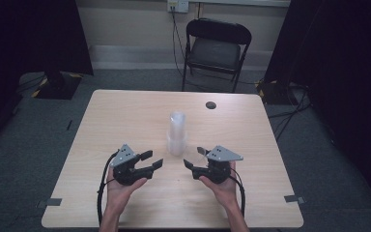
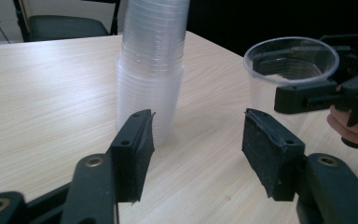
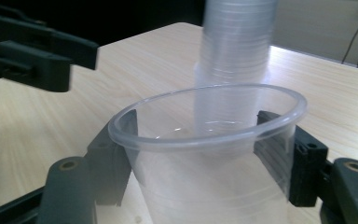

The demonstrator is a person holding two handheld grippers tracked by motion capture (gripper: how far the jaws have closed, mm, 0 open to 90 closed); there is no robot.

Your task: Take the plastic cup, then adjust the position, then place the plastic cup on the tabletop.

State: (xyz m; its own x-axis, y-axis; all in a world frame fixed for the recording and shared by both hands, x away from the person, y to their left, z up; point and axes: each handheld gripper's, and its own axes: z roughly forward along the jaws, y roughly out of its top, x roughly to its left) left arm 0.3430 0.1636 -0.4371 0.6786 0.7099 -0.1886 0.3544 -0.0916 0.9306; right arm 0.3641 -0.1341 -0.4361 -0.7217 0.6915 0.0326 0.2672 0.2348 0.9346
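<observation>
Right gripper (image 3: 205,154): fingers (image 3: 286,154) pressed on either side of one clear plastic cup (image 3: 209,154), upright, mouth up. Left gripper (image 2: 196,154): fingers (image 2: 137,149) spread wide with nothing between them. Cup stack (image 1: 177,134): upright mid-surface (image 1: 125,116), just beyond and between both grippers.

Single cup (image 3: 209,149): thin clear plastic, glossy, smooth rolled rim. Cup stack (image 2: 151,65): same plastic, cloudier where the walls overlap. Table (image 1: 125,116): pale wood-grain laminate, matt to satin. Left gripper (image 2: 198,154): matt black plastic, rough dark pads, brass-looking bushings. Right gripper (image 3: 205,158): same matt black plastic. Chair (image 1: 216,48): black metal frame, dull padded seat.
</observation>
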